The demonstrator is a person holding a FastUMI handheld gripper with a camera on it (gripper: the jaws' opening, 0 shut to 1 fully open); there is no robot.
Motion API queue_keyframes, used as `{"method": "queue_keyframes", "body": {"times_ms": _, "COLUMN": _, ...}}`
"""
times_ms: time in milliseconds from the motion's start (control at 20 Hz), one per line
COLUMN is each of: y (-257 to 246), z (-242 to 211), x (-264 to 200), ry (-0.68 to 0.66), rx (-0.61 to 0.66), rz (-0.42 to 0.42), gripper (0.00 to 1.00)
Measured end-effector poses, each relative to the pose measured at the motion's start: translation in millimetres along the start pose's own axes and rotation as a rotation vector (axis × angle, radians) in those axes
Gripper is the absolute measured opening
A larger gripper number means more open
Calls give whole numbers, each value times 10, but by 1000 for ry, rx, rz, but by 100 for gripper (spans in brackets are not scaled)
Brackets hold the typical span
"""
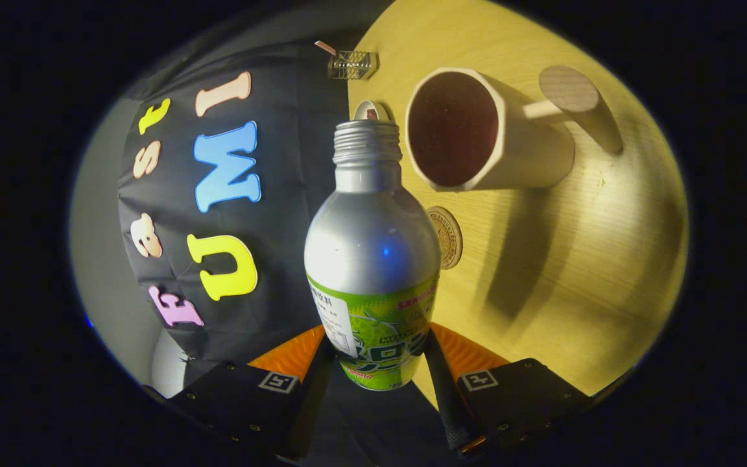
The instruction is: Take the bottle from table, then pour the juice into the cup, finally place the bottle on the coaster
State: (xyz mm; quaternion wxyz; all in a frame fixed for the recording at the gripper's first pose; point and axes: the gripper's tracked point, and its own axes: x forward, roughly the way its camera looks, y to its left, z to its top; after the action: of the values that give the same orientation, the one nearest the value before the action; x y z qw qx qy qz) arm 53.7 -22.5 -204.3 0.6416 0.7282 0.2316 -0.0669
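silver bottle clamped between the fingers, tilted beside the cup; bring its mouth over the rim, then tip slowly.

Dim booth, warm yellowish light on the surface, brightest across its middle and falling to dark toward the rim. Long soft shadows stretch from the cup across the wood, so light comes from the far side of the cup. Soft sheen and a small blue glint on the bottle. Strong fisheye bending at edges. Bottle held in the claw is sharp; periphery darkens.
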Motion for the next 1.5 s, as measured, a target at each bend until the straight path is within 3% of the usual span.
{"method": "queue_keyframes", "body": {"times_ms": 750, "y": -445, "z": 219, "x": 62, "ry": -120, "rx": -507, "rz": -246, "gripper": 76}}
{"method": "queue_keyframes", "body": {"times_ms": 1500, "y": -96, "z": 583, "x": 222, "ry": -382, "rx": -960, "rz": -294, "gripper": 76}}
